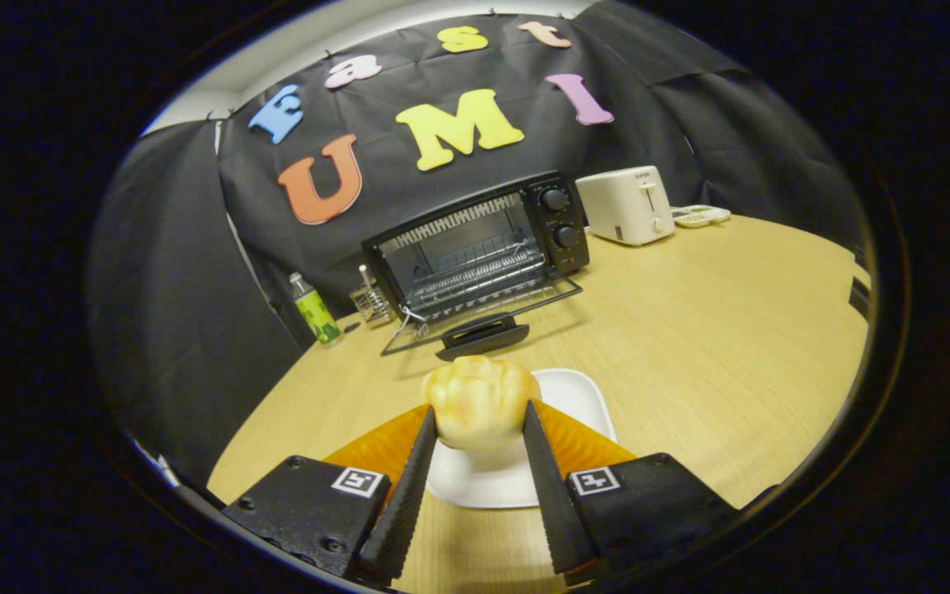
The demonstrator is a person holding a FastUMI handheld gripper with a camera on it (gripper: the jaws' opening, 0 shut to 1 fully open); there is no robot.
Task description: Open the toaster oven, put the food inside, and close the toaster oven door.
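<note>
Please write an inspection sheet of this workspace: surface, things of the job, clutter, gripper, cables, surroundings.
Surface: wooden table, light grain.
Job's things: toaster oven beyond the fingers, door folded down open, rack inside; bun held above a white plate.
Clutter: white toaster beside the oven; green-labelled bottle and small wire holder on its other side; a pale object behind the toaster, too small to tell.
Gripper: gripper shut on the bun, both fingers pressing its sides.
Cables: nothing seen.
Surroundings: black cloth wall.
</note>
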